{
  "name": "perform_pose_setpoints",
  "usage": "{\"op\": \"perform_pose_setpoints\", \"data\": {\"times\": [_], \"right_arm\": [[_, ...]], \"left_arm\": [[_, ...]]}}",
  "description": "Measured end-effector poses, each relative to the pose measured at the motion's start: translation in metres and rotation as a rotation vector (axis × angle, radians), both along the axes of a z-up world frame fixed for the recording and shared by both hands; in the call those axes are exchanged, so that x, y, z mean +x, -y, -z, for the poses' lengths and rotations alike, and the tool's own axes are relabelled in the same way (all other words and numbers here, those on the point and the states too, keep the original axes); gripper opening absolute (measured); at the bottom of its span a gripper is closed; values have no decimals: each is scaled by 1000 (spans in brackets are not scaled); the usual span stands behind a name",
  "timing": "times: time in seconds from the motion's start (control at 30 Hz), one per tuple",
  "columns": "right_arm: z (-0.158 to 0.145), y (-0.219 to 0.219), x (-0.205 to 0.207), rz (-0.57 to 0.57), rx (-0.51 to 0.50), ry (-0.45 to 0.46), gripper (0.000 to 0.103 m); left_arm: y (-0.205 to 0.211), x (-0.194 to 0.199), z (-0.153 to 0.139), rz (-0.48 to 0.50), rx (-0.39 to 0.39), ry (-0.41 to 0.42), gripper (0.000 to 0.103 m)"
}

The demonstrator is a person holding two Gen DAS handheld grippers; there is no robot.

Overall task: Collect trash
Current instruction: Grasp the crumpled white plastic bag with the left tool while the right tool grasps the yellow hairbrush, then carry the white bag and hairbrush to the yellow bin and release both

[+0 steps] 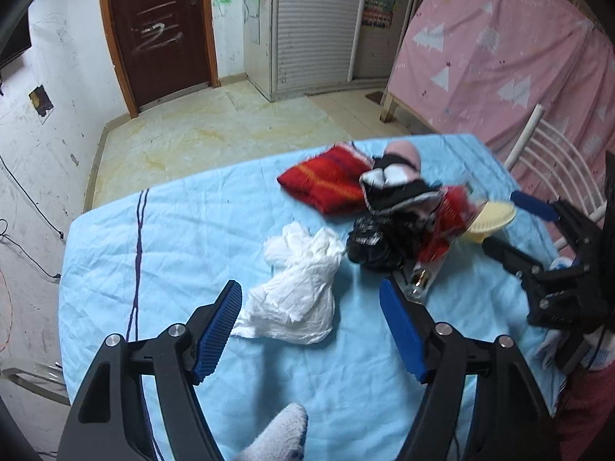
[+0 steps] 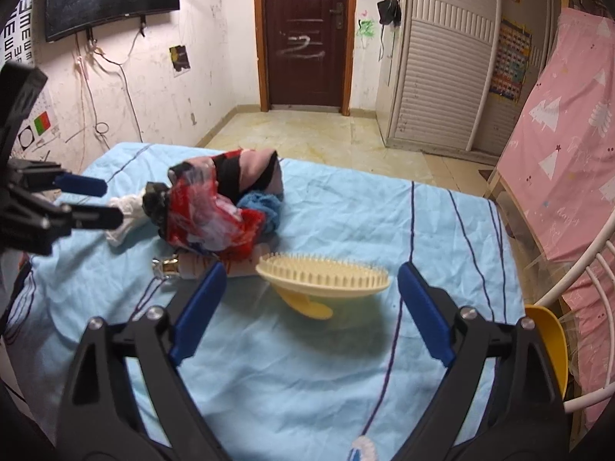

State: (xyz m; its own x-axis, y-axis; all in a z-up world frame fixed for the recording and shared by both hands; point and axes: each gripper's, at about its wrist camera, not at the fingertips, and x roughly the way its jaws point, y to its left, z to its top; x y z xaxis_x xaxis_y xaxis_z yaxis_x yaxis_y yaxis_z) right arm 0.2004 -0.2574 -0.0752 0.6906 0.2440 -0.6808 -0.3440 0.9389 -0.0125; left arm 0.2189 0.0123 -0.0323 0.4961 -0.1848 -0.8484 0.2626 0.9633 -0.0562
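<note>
A crumpled white tissue [image 1: 296, 292] lies on the light blue bedsheet [image 1: 184, 238], just beyond my left gripper [image 1: 311, 330], which is open and empty. A crumpled black bag [image 1: 371, 244] and a red and clear plastic wrapper [image 1: 446, 226] lie to its right, with a small glass bottle [image 1: 419, 282] below them. In the right wrist view the wrapper [image 2: 211, 215] sits left of a yellow bristle brush [image 2: 323, 278], which lies just beyond my open, empty right gripper [image 2: 307, 296]. The left gripper [image 2: 92, 199] shows at the left there.
A red knitted cloth [image 1: 326, 180], black and pink socks [image 1: 396, 176] and a blue cloth [image 2: 265, 203] lie heaped at the far side. A white metal chair [image 2: 584, 269] and a pink-curtained bed frame [image 2: 561, 153] stand to the right. A yellow object [image 2: 549, 342] sits by the chair.
</note>
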Motion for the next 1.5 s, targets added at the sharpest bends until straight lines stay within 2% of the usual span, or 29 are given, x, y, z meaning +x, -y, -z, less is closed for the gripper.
{"op": "perform_pose_setpoints", "data": {"times": [0.1, 0.33, 0.5, 0.57, 0.63, 0.77, 0.83, 1.17, 1.5], "right_arm": [[2, -2, 4, -6, -2, -15, 87], [9, -3, 16, -3, -10, -65, 87], [11, 0, 21, 6, 11, -91, 87], [12, 0, 23, 11, 13, -97, 85], [14, 5, 25, 13, 18, -107, 77], [13, 7, 24, 11, 37, -106, 76], [9, 11, 21, 19, 48, -85, 76], [-7, 21, 7, 19, 91, -38, 76], [-28, 50, -12, 48, 135, 34, 76]], "left_arm": [[1, 6, 12, 5, 27, -20, 65], [-5, 17, 27, -9, 37, -38, 65], [-1, 17, 30, -2, 59, -9, 65], [3, 16, 29, 4, 70, 7, 56], [6, 15, 28, 9, 74, 17, 50], [10, 12, 26, 6, 75, 26, 30], [8, 11, 25, -4, 77, 27, 26], [2, -8, -7, -37, 104, 87, 23], [29, -22, -46, -20, 116, 162, 23]]}}
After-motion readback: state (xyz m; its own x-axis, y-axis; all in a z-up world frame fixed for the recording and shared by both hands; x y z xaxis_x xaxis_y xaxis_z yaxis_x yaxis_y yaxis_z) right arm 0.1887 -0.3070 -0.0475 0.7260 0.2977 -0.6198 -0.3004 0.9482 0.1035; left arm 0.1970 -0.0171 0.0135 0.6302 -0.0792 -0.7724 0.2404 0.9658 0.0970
